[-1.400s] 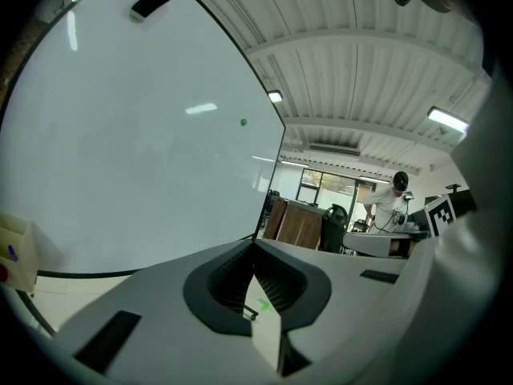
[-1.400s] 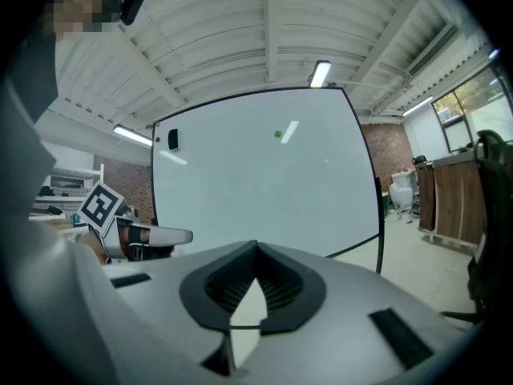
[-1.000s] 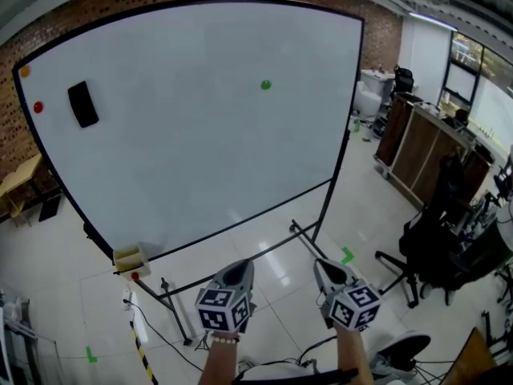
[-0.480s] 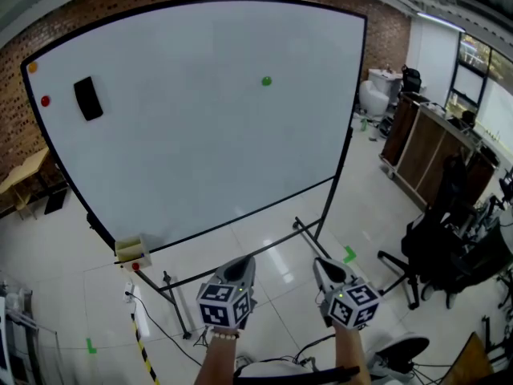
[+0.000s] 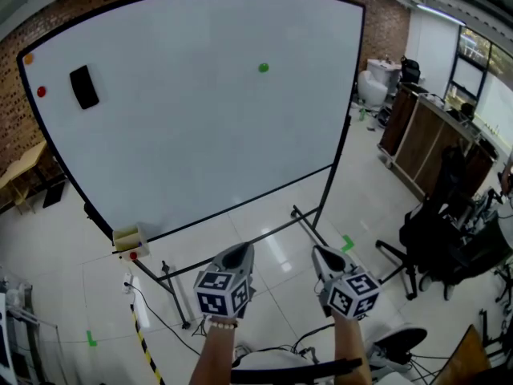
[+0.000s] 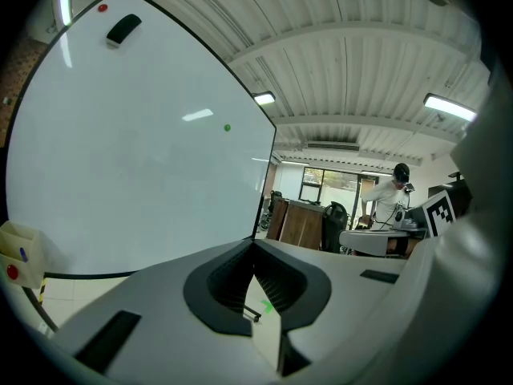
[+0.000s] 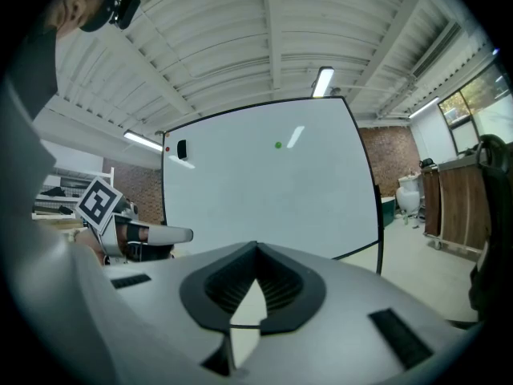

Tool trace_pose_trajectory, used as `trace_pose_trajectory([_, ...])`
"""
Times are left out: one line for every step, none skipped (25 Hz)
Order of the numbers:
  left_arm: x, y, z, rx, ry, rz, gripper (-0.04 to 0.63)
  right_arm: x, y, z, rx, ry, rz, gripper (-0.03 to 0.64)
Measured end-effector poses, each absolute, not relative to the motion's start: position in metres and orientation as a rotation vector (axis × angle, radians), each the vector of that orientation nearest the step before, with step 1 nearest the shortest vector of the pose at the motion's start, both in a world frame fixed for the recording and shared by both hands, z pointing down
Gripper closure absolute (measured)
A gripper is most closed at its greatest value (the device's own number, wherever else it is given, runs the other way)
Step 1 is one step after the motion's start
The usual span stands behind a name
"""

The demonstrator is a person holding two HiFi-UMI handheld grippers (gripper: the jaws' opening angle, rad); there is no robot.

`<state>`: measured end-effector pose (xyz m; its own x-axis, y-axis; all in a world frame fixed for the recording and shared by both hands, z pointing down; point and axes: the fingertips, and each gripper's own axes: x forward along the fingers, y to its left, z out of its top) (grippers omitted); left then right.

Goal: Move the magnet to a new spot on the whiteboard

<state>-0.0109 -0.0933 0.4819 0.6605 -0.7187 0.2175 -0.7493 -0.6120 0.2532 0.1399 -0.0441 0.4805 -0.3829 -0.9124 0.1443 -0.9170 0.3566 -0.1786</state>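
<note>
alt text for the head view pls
A whiteboard fills the view: green magnet high, right of centre, black eraser, red magnet and orange magnet at its left edge. Below, short of it, the left gripper and right gripper are shut and empty.

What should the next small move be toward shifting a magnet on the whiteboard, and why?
Probably raise the right gripper toward the green magnet: it and the left gripper hang low, shut and empty, well short of the whiteboard.

The whiteboard [image 5: 200, 135] bears a green magnet [image 5: 263, 67]; black eraser [image 5: 83, 87], red magnet [image 5: 41, 91], orange magnet [image 5: 28, 58] near its left edge.
</note>
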Motion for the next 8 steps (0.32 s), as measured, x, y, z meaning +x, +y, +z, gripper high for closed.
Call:
trace_pose_trajectory([-0.012,-0.093,0.482,2.558,-1.167,0.134,0.6,0.138,-0.044,0.48,1.732,-2.571,0.359,0.614])
trace_pose_trajectory([-0.012,-0.093,0.481,2.56,-1.167,0.133,0.6,0.137,-0.044,0.479,1.732,-2.571,0.356,0.615])
trace_pose_trajectory([-0.013,-0.093,0.479,2.563,-1.166,0.13,0.6,0.137,-0.044,0.478,1.732,-2.571,0.352,0.615])
trace_pose_trajectory([-0.012,-0.094,0.478,2.566,-1.166,0.126,0.6,0.138,-0.045,0.476,1.734,-2.572,0.345,0.614])
trace_pose_trajectory([-0.012,-0.095,0.476,2.57,-1.166,0.123,0.6,0.138,-0.046,0.474,1.736,-2.574,0.338,0.614])
trace_pose_trajectory([-0.011,-0.096,0.474,2.574,-1.167,0.119,0.6,0.139,-0.047,0.473,1.737,-2.576,0.331,0.615])
trace_pose_trajectory([-0.01,-0.097,0.472,2.578,-1.167,0.117,0.6,0.14,-0.048,0.471,1.739,-2.578,0.326,0.614])
trace_pose_trajectory([-0.01,-0.098,0.471,2.582,-1.168,0.115,0.6,0.14,-0.049,0.47,1.741,-2.581,0.321,0.614])
